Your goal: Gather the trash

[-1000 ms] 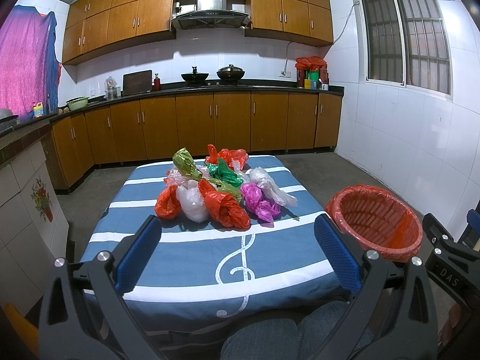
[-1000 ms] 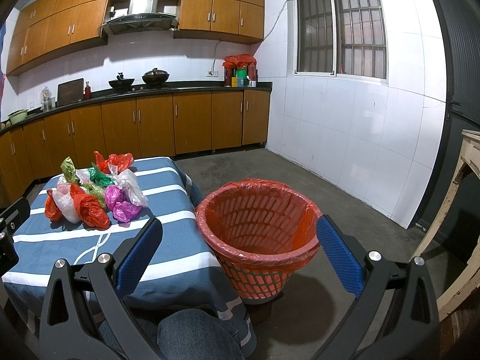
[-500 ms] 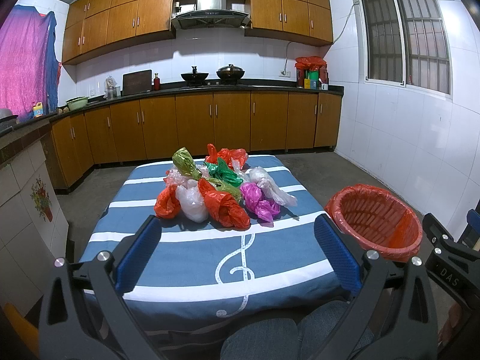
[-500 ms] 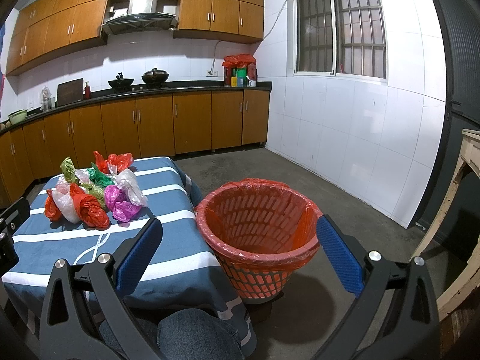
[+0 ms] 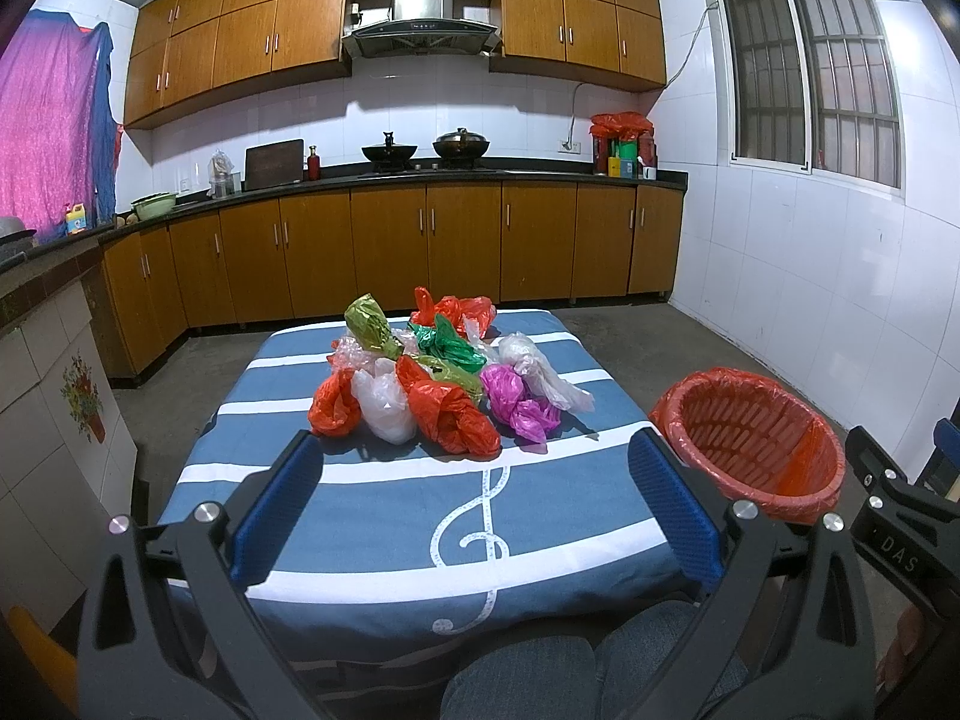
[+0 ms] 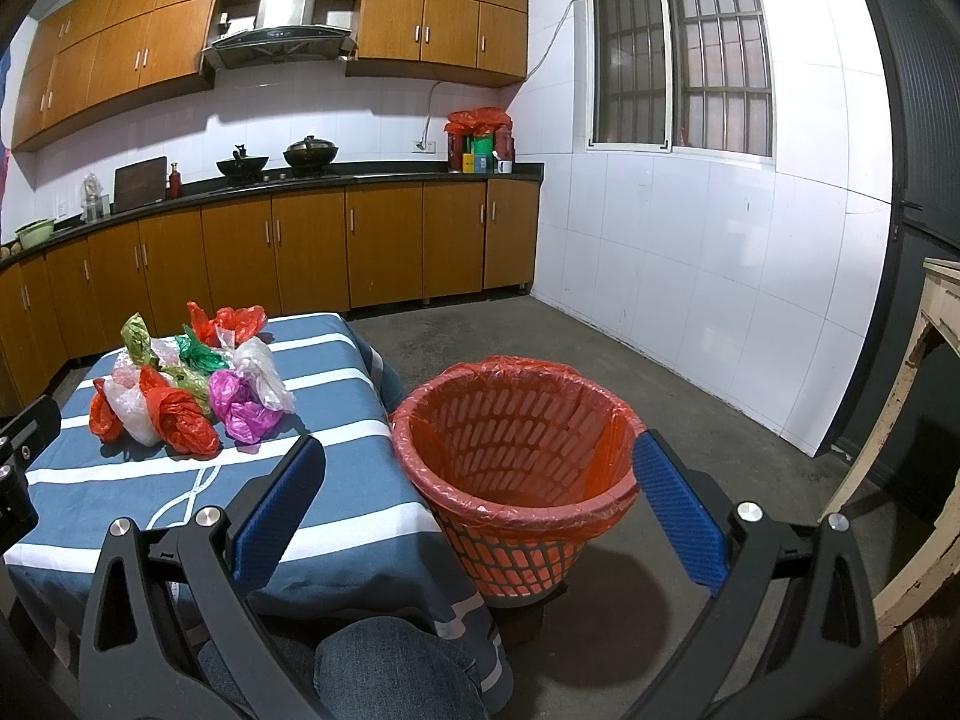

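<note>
Left wrist view: the left gripper (image 5: pixel 468 504) gapes empty, bag pile (image 5: pixel 441 381) lying beyond its fingers; the right gripper (image 6: pixel 474 507), equally spread, frames the basket (image 6: pixel 516 468).

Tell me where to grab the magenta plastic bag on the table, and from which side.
Pinch the magenta bag at its narrow twisted waist, where the plastic bunches tight between two puffy lobes. Come from the near table edge with the open left tongs; that side is clear, while the clear bag crowds behind it.
</note>
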`<state>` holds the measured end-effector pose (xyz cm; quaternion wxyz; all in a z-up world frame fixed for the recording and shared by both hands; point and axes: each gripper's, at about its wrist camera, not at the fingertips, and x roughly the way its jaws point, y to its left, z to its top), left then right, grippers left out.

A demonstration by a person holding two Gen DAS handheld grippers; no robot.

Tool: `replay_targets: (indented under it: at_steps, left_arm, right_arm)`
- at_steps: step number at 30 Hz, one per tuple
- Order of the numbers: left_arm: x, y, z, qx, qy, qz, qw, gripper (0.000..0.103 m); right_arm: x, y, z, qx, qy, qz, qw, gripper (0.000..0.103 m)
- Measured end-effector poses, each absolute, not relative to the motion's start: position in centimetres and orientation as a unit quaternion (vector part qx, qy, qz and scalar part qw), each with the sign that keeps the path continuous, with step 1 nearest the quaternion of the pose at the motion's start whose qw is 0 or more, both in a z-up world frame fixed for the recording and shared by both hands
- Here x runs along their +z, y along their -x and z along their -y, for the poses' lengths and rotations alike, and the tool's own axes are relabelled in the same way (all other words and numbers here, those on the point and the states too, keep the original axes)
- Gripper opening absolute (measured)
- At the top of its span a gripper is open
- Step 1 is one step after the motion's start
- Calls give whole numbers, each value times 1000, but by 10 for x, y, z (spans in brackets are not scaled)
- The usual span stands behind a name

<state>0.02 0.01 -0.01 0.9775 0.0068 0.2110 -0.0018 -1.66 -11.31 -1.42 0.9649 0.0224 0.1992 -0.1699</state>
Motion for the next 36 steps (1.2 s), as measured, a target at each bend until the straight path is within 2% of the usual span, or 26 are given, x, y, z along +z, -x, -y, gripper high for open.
replay_targets:
  at_steps: [27, 36]
  left_arm:
    - [0, 0, -1, 1, -7, -213, 977, 99]
    - [-22, -24, -31, 34, 15, -228, 973, 99]
  right_arm:
    - [-14, 13, 111, -167, -18, -196, 966, 101]
    - [-17, -19, 97, -134, -5, -196, 971, 101]
